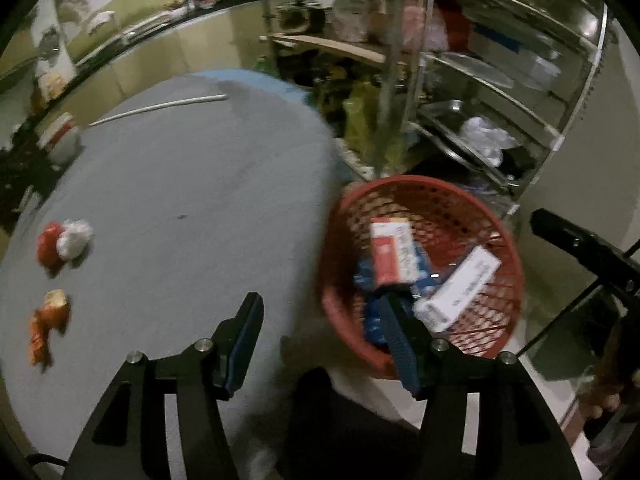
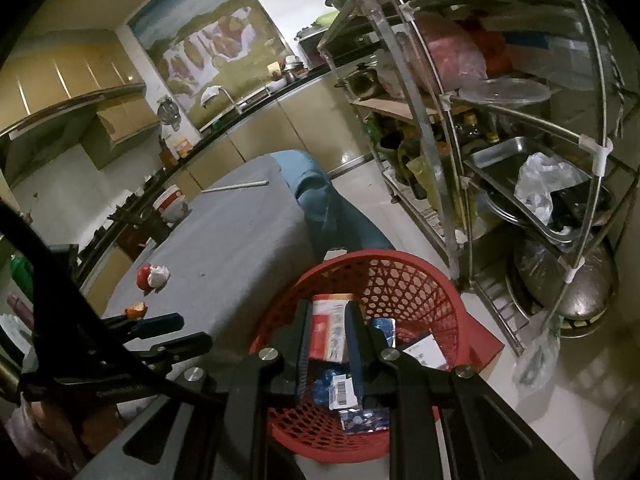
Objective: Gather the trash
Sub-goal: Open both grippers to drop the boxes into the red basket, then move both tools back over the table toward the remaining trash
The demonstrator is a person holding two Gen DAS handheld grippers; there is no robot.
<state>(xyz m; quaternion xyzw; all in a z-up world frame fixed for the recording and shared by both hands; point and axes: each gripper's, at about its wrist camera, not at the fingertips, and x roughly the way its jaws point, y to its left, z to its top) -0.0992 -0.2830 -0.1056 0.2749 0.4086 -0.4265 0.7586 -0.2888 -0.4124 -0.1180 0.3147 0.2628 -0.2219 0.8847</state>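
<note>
A red mesh basket stands on the floor beside the grey table. It holds a red-and-white box, a white box and blue wrappers. My left gripper is open and empty, straddling the table edge and the basket rim. My right gripper hangs over the basket, its jaws on either side of the red-and-white box; whether they touch it is unclear. On the table lie a red-and-white crumpled wad and an orange wrapper.
A white stick lies at the table's far end. A metal rack with trays, bags and bottles stands right behind the basket. A red-and-white bowl sits at the table's left. Kitchen counters run along the back.
</note>
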